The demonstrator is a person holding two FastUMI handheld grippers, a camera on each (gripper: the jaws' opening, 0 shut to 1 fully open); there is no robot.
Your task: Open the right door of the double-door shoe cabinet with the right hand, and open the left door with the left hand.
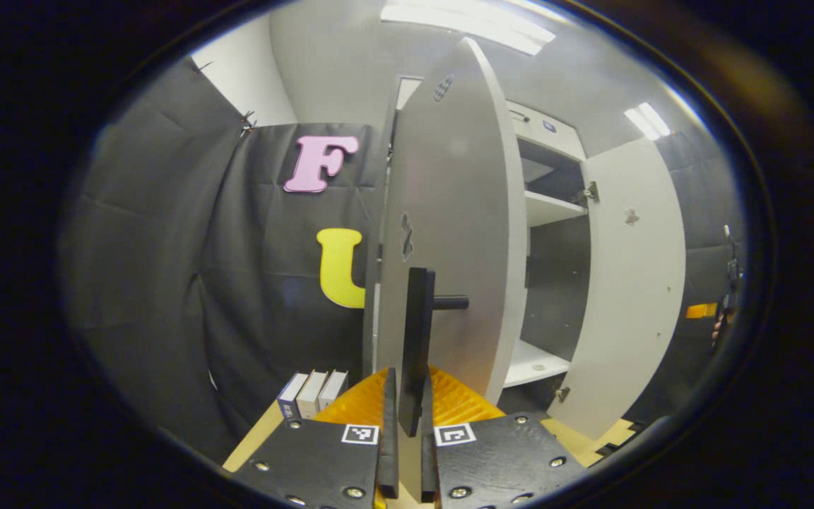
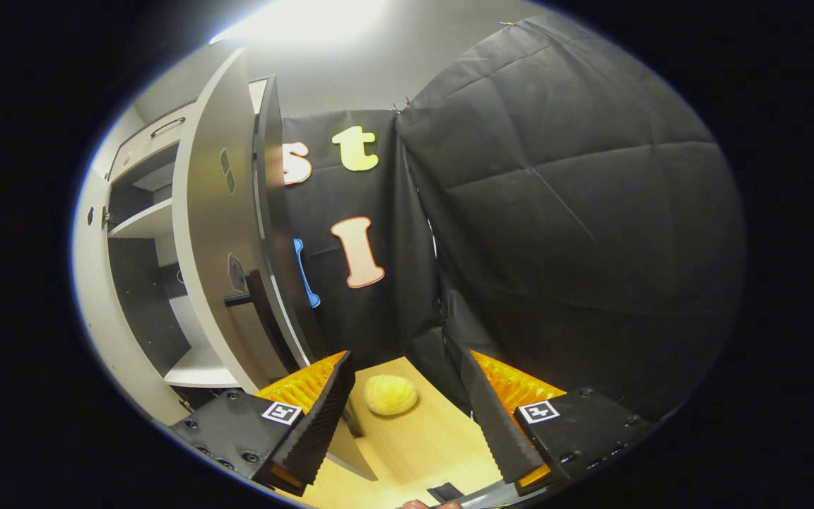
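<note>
The left claw grips the black handle of the cabinet's left door, which stands swung wide. Past it, the right door hangs open too, shelves bare between. The right claw gapes empty beside that door, above a yellow puff on the tabletop.

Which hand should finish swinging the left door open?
Left. Its fingers are clamped on the left door's handle, so it can likely just pull on. The right gripper is open, holding nothing, beside the right door.
</note>
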